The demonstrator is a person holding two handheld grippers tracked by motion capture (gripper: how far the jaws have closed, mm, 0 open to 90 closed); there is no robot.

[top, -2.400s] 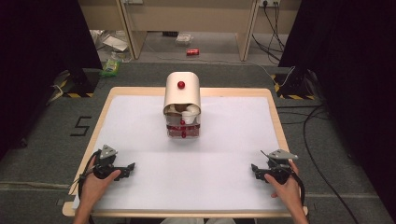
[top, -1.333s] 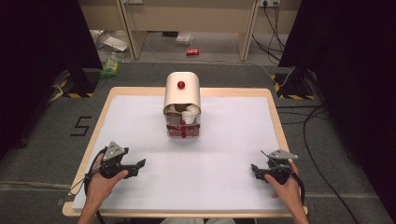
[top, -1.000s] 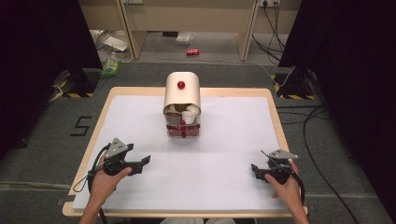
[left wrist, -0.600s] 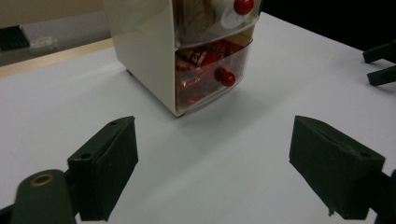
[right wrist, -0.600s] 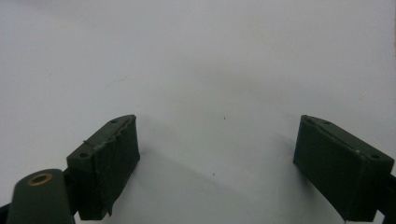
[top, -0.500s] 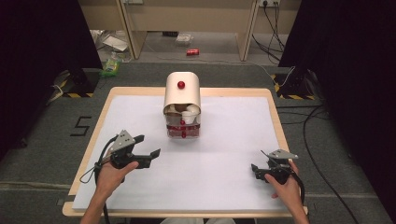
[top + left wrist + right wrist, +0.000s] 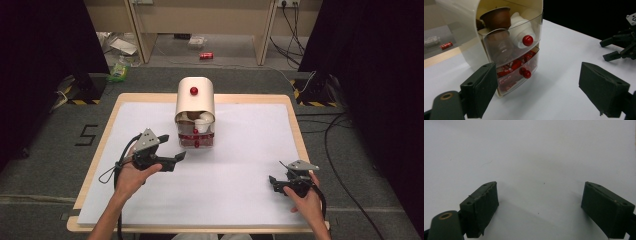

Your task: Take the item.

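- Room: grey floor with dark curtains on both sides; a wooden table [image 7: 295,125] topped by a white sheet [image 7: 240,165] is the work surface. Loose cables and a red can [image 7: 206,55] lie on the floor well beyond the table.
- Small drawer cabinet [image 7: 195,112]: cream arched shell with two clear drawers, standing just ahead of the left gripper, well ahead and across from the right gripper.
- Left gripper [image 7: 172,160]: jaws spread wide, nothing between them, aimed at the cabinet front.
- Right gripper [image 7: 276,183]: jaws also wide apart and empty, low over bare sheet near the table's front edge.
- Upper drawer [image 7: 509,42]: holds coffee capsules, one brown [image 7: 496,17], and a white pod.
- Lower drawer [image 7: 517,71]: red-wrapped packets.
- Red knobs: upper knob [image 7: 527,40] and lower knob [image 7: 526,73], directly between the left jaws' line of sight.
- Handling judgement: cabinet likely light, thin plastic, smooth; it may slide on the sheet when a drawer is pulled. Best hold is a narrow pinch on a knob, pulled straight out; steady the shell with the other gripper.
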